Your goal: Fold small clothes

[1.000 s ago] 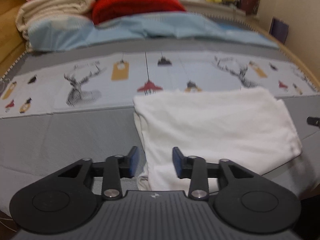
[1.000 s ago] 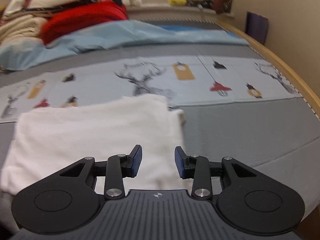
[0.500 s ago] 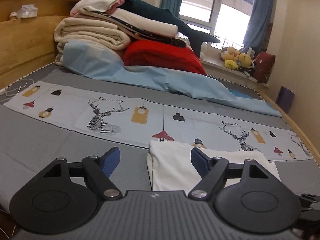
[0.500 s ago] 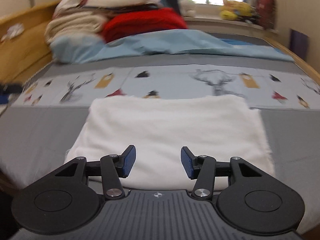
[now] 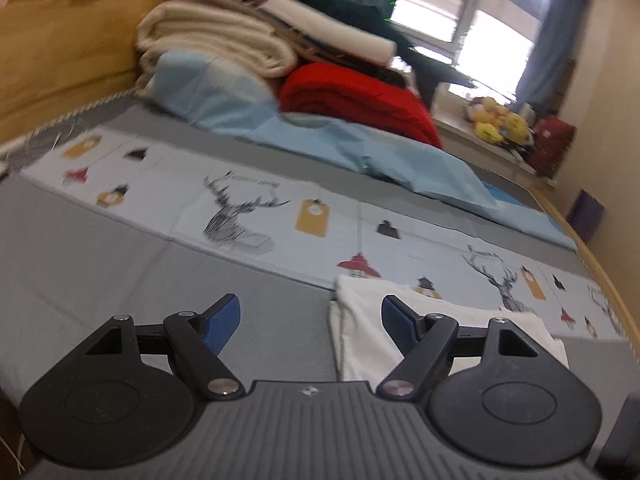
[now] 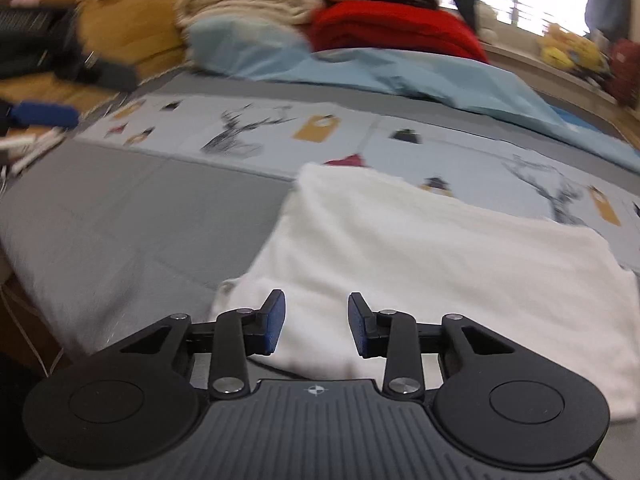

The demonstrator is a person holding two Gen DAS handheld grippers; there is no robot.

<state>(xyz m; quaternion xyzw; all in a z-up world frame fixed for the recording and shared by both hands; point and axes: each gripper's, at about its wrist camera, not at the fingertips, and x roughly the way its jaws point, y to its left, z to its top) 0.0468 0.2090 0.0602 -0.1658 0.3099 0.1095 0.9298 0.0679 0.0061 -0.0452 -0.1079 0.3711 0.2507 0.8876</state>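
Both grippers, left spread wide and right part-open after narrowing, hold nothing; the folded white garment lies just ahead of the right, best pinched at its near corner for an even fold.

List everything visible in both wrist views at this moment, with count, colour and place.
folded white garment: one, white, flat on the bed's near side
printed sheet: one, pale with deer and tag prints, across the bed
grey bed cover: one, grey, under everything
light blue sheet: one, behind the printed sheet
red blanket: one, in the pile
cream blankets: stacked, by the wooden headboard
plush toys: yellow, windowsill
left gripper: open, empty
right gripper: open, above the garment
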